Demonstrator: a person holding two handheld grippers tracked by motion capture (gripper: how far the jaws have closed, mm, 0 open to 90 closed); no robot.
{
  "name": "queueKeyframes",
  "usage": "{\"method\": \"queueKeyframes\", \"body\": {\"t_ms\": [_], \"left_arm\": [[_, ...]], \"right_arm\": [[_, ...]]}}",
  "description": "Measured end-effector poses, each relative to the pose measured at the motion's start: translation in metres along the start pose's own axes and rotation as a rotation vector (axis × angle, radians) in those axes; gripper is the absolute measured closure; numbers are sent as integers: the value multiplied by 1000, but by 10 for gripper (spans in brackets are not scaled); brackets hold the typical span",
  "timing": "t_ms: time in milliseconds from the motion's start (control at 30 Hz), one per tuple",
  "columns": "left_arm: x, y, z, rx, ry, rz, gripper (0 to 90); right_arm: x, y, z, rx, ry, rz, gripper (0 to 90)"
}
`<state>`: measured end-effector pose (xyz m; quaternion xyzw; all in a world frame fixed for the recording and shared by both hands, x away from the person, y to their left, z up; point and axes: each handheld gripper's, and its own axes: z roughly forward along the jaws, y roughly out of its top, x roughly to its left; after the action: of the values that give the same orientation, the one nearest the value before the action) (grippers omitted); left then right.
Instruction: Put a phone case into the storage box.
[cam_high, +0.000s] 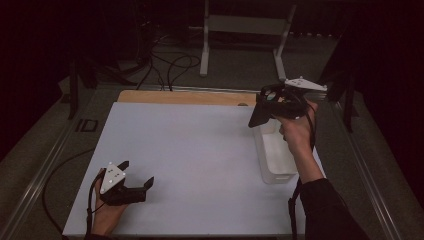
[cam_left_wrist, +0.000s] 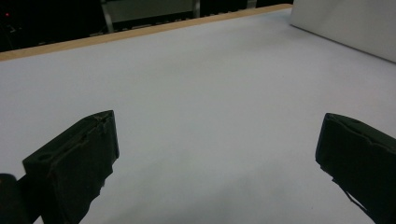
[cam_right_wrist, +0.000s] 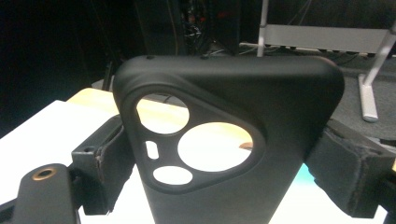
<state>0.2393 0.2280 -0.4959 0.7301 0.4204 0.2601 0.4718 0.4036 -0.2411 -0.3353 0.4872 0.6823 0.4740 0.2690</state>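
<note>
1. The black phone case (cam_right_wrist: 233, 140) is the thing in work. It is held up in the air, above the far right part of the surface, over the far end of the white bin (cam_high: 275, 155). In the right gripper view its back side faces the camera, with the camera cut-out of three round holes and one small slot.

2. The right claw (cam_high: 267, 107) is clenched on the phone case: one jaw presses each long side, at about the middle of the case's height. In the high view the case hangs tilted from the claw, with its lower end toward the bin.

3. The white bin stands on the right edge of the surface (cam_high: 200, 150), long and narrow. I cannot tell if something lies inside it.

4. The left claw (cam_high: 137, 175) rests low near the front left corner of the surface, well apart from the case and the bin. Its jaws stand wide apart with only bare white surface between them; it grasps nothing.

5. My judgement of the step: the case is in carriage, lifted and not yet set down. Whether it goes into the bin or onto the surface, I cannot say for sure.

6. The next move, I think, calls for a steady grip during the travel, because the case is thin and smooth and can rotate between the jaws. It should be lowered until it touches a support, and only then released.
</note>
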Motion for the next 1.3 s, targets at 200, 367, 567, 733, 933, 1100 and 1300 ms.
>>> {"method": "queueKeyframes", "body": {"t_ms": [200,367,567,733,933,1100,1300], "left_arm": [[0,0,0,-1,1,1,0],[0,0,0,-4,-1,-1,0],[0,0,0,-4,1,-1,0],[0,0,-1,-6,1,-2,0],[0,0,0,-6,0,-2,0],[0,0,0,-5,-1,-2,0],[0,0,0,-8,-2,-4,0]], "right_arm": [[-6,3,3,8,-37,-13,142],[-12,6,4,9,-65,-11,141],[-18,5,10,21,-95,1,141],[-22,3,15,31,-118,7,141],[-30,1,21,40,-155,22,141],[-34,-1,24,50,-170,32,140],[-37,-4,32,70,-198,34,140]]}}
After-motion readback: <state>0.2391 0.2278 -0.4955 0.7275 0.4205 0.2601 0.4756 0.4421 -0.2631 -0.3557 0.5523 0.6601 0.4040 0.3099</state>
